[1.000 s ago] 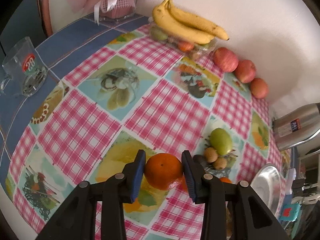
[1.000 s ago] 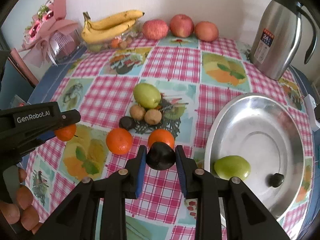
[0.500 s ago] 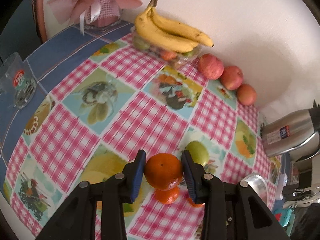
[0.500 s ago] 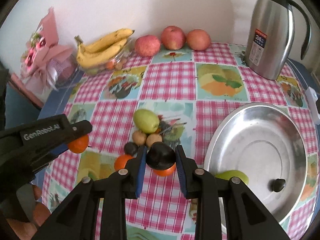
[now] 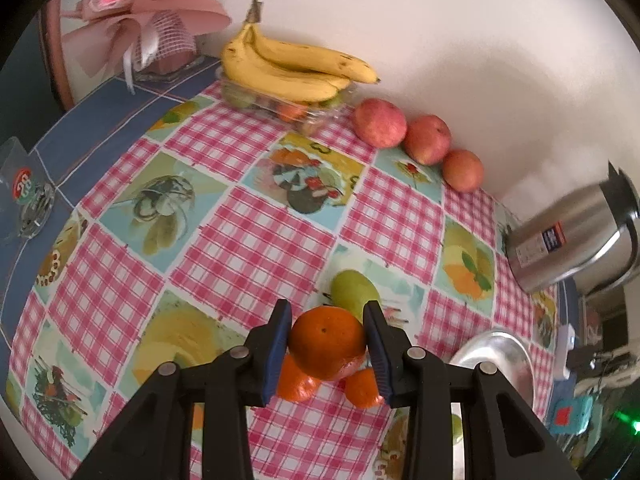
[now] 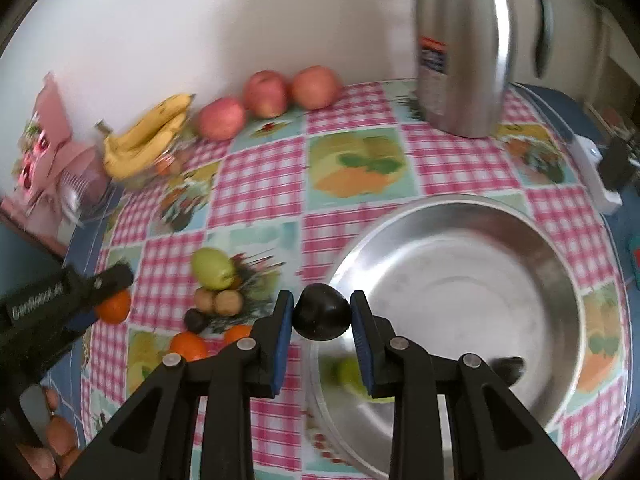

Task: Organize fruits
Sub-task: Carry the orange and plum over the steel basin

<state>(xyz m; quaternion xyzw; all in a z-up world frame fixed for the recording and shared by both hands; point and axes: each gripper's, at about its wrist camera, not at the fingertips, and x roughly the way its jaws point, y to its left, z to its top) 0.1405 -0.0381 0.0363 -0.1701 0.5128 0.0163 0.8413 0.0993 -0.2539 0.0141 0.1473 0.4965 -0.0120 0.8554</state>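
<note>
Right wrist: plum (image 6: 321, 317) above bowl rim (image 6: 404, 217).

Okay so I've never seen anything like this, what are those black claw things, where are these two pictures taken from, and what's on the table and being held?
Those claws are hand-held two-finger grippers; a person carries one in each hand, each with a fisheye camera looking along its fingers. The left gripper is shut on a round orange tangerine. The right gripper is shut on a dark purple plum, near the rim of a wide silver metal basin. On the pink checked tablecloth lie a yellow banana bunch, three red apples, a green pear and a steel thermos jug.
</note>
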